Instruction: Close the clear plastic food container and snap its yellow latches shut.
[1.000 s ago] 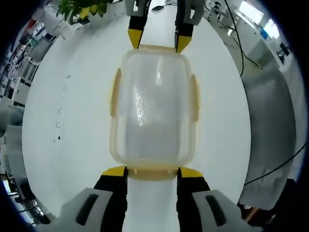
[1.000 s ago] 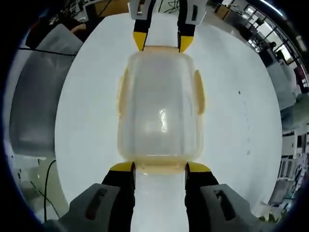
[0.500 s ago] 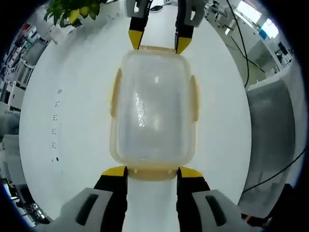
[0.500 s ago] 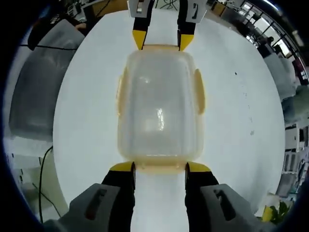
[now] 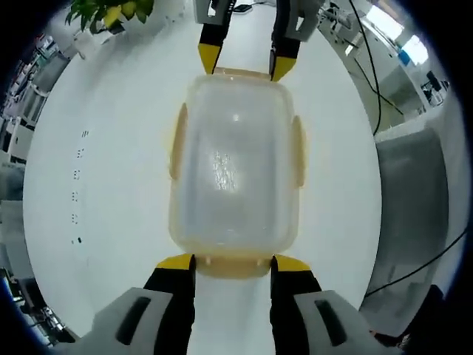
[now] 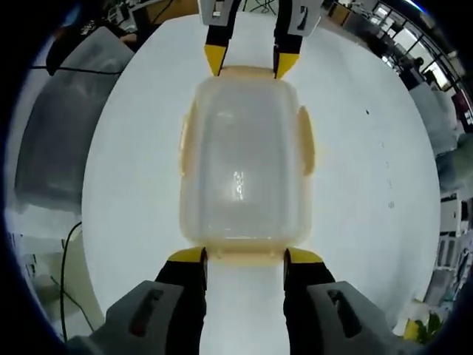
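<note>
1. The clear food container (image 5: 234, 166) sits lid-up on the white worktop (image 5: 96, 185), lying lengthwise between the two grippers. This puts each short end in front of one gripper.

2. In the left gripper view, the left gripper (image 5: 233, 262) has its jaws spread to about the width of the short-end latch (image 5: 233, 264). The yellow tips sit at either corner of that end, close against the rim. The jaws grip nothing; whether they actually press the latch I cannot tell.

3. At the top of the same view, the right gripper (image 5: 247, 63) meets the far short end in the same way, its jaws parted and the tips at that end's latch. In the right gripper view its own tips (image 6: 244, 255) flank the near end of the container (image 6: 244, 163).

4. Bracing both ends at once looks deliberate. With one gripper at each end, a push on one latch is answered by the other gripper, so the box should not slide across the smooth worktop.

5. The lid appears seated on the base. The long-side latches (image 5: 177, 140) and (image 5: 298, 148) lie close along the walls, but whether they are fully snapped is hard to judge through the cloudy plastic.

6. My reading is that the end latches are the step in hand, and each needs a firm downward-inward press.

7. A potted plant (image 5: 111, 11) and cables (image 5: 369, 66) lie well apart at the worktop's edges, away from the work.
</note>
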The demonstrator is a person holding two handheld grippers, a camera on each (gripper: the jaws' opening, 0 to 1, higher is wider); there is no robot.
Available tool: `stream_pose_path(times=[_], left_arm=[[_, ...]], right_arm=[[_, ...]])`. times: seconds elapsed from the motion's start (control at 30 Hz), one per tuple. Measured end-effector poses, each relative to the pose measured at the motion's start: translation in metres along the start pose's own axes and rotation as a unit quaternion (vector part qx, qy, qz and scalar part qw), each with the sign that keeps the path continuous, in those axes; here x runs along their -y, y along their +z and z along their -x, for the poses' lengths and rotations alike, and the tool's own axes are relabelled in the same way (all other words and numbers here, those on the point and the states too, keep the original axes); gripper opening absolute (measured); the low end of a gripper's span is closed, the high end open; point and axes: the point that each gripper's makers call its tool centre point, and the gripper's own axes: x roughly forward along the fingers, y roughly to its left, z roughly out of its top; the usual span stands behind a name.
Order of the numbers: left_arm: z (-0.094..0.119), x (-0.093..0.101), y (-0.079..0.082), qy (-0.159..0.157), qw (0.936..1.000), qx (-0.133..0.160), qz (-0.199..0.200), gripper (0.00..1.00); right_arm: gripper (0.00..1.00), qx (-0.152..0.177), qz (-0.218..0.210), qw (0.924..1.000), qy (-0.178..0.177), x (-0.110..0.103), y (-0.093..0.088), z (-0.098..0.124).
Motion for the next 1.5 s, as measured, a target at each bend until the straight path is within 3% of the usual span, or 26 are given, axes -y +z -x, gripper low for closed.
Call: stream_pose_path(times=[0.57, 0.73, 0.83, 0.9, 0.97, 1.1, 1.17, 1.23, 1.27, 1.33, 1.37, 1.4, 1.43, 1.47, 1.5], left_arm=[[-0.007, 0.000, 0.000, 0.012, 0.9992, -0.025, -0.028, 0.34], [-0.007, -0.001, 0.000, 0.012, 0.9993, -0.019, -0.028, 0.34], [-0.008, -0.002, -0.002, 0.018, 0.9980, -0.017, -0.058, 0.35], [-0.008, -0.002, -0.003, 0.022, 0.9981, -0.019, -0.054, 0.35], [-0.007, -0.004, -0.006, 0.023, 0.9987, -0.018, -0.042, 0.42], [0.000, -0.015, -0.021, 0.055, 0.9969, -0.029, -0.049, 0.54], [0.006, -0.018, -0.027, 0.064, 0.9976, -0.025, 0.009, 0.58], [0.014, -0.018, -0.026, 0.055, 0.9933, 0.001, 0.102, 0.63], [0.017, -0.017, -0.021, 0.039, 0.9842, 0.030, 0.170, 0.66], [0.024, -0.015, -0.014, 0.016, 0.9654, 0.066, 0.252, 0.67], [0.028, -0.016, -0.008, 0.002, 0.9485, 0.091, 0.303, 0.64], [0.030, -0.015, -0.004, -0.007, 0.9365, 0.105, 0.334, 0.63], [0.033, -0.016, 0.006, -0.017, 0.9206, 0.143, 0.363, 0.65], [0.035, -0.016, 0.015, -0.028, 0.9081, 0.177, 0.378, 0.67], [0.036, -0.015, 0.021, -0.042, 0.8927, 0.201, 0.401, 0.69]], right_arm=[[0.38, -0.021, 0.004, 0.9997, 0.008, -0.004, -0.004, -0.004], [0.39, -0.022, 0.006, 0.9997, 0.007, 0.000, -0.006, -0.005], [0.40, -0.019, 0.003, 0.9998, 0.003, -0.001, -0.009, -0.008], [0.41, -0.029, -0.011, 0.9995, 0.001, -0.002, -0.018, -0.013], [0.43, -0.033, -0.032, 0.9989, 0.006, -0.006, -0.030, -0.016], [0.45, -0.032, -0.116, 0.9927, 0.013, -0.010, -0.048, -0.009], [0.42, -0.014, -0.167, 0.9858, 0.005, -0.005, -0.053, 0.000], [0.38, 0.006, -0.218, 0.9759, -0.008, 0.005, -0.056, 0.012], [0.38, 0.032, -0.258, 0.9657, -0.012, 0.015, -0.051, 0.019], [0.39, 0.082, -0.334, 0.9390, -0.009, 0.026, -0.040, 0.029], [0.39, 0.123, -0.414, 0.9020, 0.006, 0.029, -0.028, 0.037], [0.39, 0.155, -0.460, 0.8740, 0.017, 0.031, -0.019, 0.043], [0.40, 0.202, -0.482, 0.8520, 0.030, 0.033, -0.007, 0.047], [0.42, 0.247, -0.509, 0.8231, 0.051, 0.032, 0.004, 0.051], [0.44, 0.262, -0.534, 0.8009, 0.066, 0.031, 0.008, 0.052]])
